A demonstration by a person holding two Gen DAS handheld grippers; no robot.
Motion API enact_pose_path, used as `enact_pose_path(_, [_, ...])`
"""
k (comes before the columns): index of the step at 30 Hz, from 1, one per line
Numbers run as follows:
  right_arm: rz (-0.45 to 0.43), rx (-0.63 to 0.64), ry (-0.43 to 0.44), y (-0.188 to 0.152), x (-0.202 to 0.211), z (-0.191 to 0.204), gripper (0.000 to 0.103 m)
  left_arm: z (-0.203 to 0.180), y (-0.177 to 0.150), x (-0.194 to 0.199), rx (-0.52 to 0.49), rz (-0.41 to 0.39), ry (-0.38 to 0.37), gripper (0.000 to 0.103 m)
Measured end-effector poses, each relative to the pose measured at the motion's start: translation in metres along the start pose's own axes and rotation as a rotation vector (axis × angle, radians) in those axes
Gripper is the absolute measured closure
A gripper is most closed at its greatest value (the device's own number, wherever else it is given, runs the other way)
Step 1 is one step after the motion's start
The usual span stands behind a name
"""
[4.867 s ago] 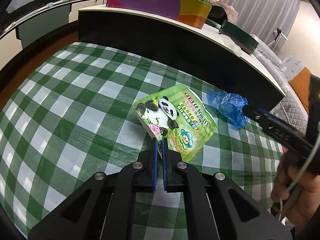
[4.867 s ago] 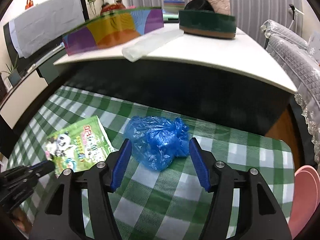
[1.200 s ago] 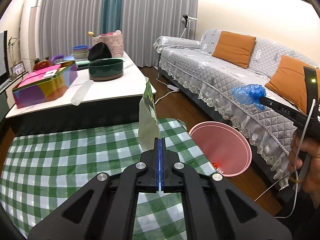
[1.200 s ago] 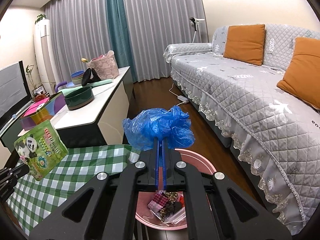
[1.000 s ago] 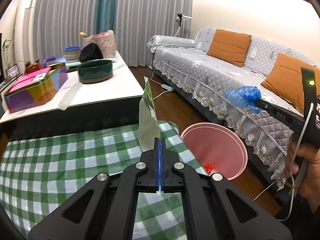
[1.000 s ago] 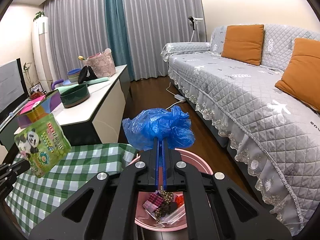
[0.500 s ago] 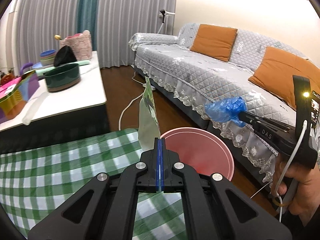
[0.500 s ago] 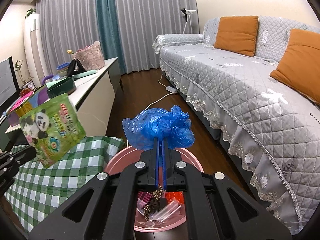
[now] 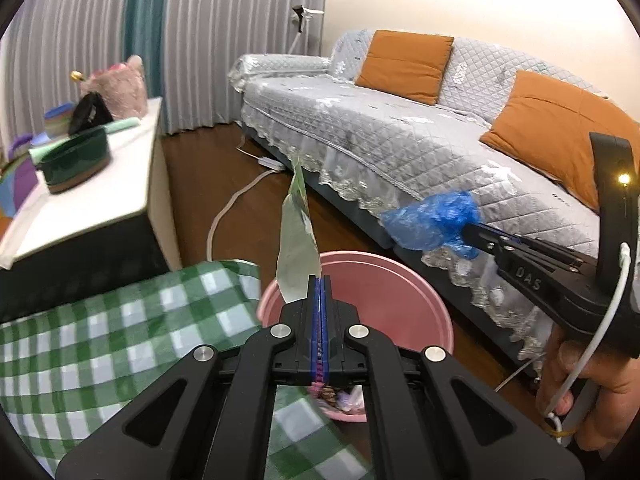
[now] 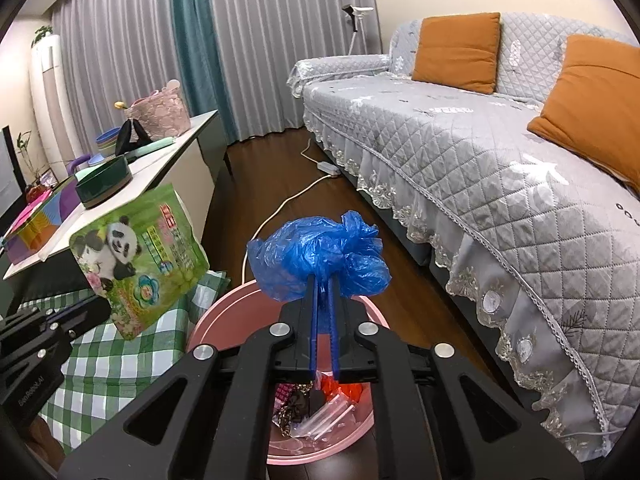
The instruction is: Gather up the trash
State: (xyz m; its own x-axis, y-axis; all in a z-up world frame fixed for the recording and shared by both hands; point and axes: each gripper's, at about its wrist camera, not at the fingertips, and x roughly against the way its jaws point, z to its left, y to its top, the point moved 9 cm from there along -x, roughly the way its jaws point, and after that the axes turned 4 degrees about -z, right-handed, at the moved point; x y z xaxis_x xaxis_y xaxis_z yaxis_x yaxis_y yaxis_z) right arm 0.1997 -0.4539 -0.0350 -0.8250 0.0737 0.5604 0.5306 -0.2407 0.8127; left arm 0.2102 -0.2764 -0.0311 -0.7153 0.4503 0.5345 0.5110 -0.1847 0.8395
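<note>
The right claw [image 10: 324, 280] has just been opening: a narrow gap now shows between its blue pads where they were pressed together half a second ago, and the crumpled blue plastic bag [image 10: 320, 256] still sits bunched between and over its tips, above the pink bin [image 10: 208, 320]. The left claw [image 9: 319, 284] stays clamped on the bottom edge of the green panda pouch [image 10: 140, 256], held upright and edge-on in its own view. Since a second ago the pouch has travelled from over the green checked cloth [image 9: 100, 340] on the counter to the near rim of the bin, which now fills more of both views. The pouch shows a panda, a flower and red and blue print too small to read. The right claw's arm is lettered "DAS" [image 9: 528, 278]. Wrappers lie in the bin.
</note>
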Motion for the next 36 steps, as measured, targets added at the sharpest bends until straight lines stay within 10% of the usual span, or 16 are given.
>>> enact_pose_path(4, [-0.003, -0.017, -0.006, 0.001, 0.001, -0.003, 0.073, -0.002, 0.001, 0.003, 0.006, 0.006, -0.022, 0.074])
enact_pose_path(13, [-0.034, -0.029, 0.003, 0.008, 0.014, 0.005, 0.047, 0.013, 0.008, 0.043, 0.018, -0.027, 0.012, 0.072])
enact_pose_path(21, [-0.059, 0.032, 0.047, 0.003, 0.049, 0.038, 0.018, 0.041, -0.009, 0.098, 0.062, -0.045, 0.061, 0.038])
enact_pose_path(26, [-0.110, 0.093, 0.071, 0.004, 0.094, 0.064, 0.009, 0.056, -0.030, 0.140, 0.087, -0.074, 0.107, 0.017])
enact_pose_path(36, [-0.110, 0.141, 0.102, -0.043, 0.156, 0.106, 0.005, 0.081, -0.085, 0.213, 0.090, -0.144, 0.323, 0.008])
